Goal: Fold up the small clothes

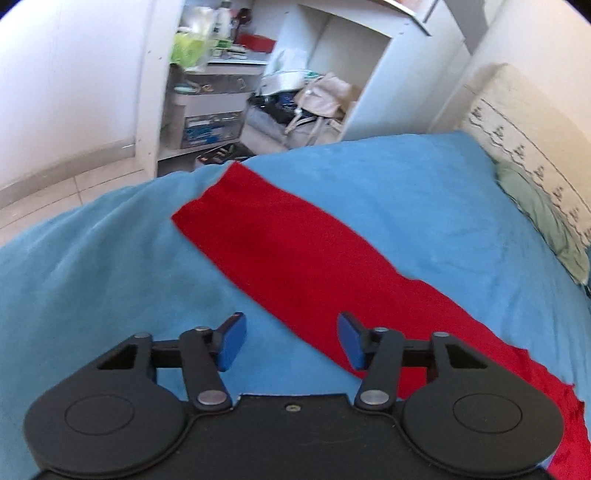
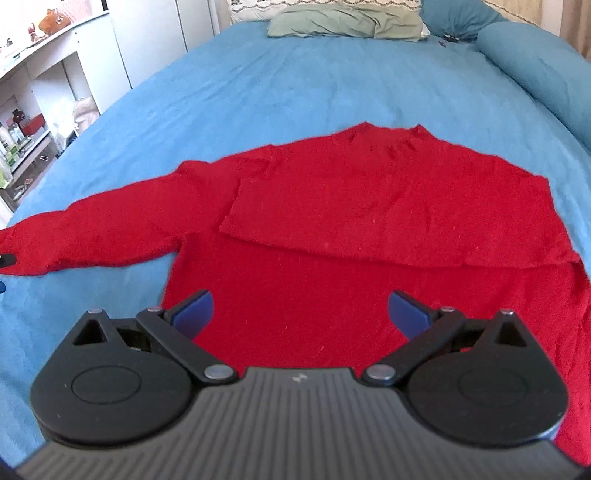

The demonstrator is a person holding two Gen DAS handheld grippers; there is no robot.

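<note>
White shelving (image 1: pixel 207 92) crammed with boxes and bags stands at the far left, beyond the bed edge. The red knit long-sleeved sweater (image 2: pixel 369 229) lies flat on the blue bedspread (image 2: pixel 258 92), one sleeve (image 1: pixel 295 240) stretched out left, the other folded across the body. The left gripper (image 1: pixel 291 341) is released, empty, above the outstretched sleeve. The right gripper (image 2: pixel 301 314) is released, empty, over the hem. A green pillow (image 2: pixel 347 22) lies near the headboard.

Before me the bed with blue cover (image 2: pixel 295 85) carries a red sweater (image 2: pixel 369 206) in the frame centre, green pillow (image 2: pixel 343 24) at top, blue bolster (image 2: pixel 535 70) upper right.
</note>
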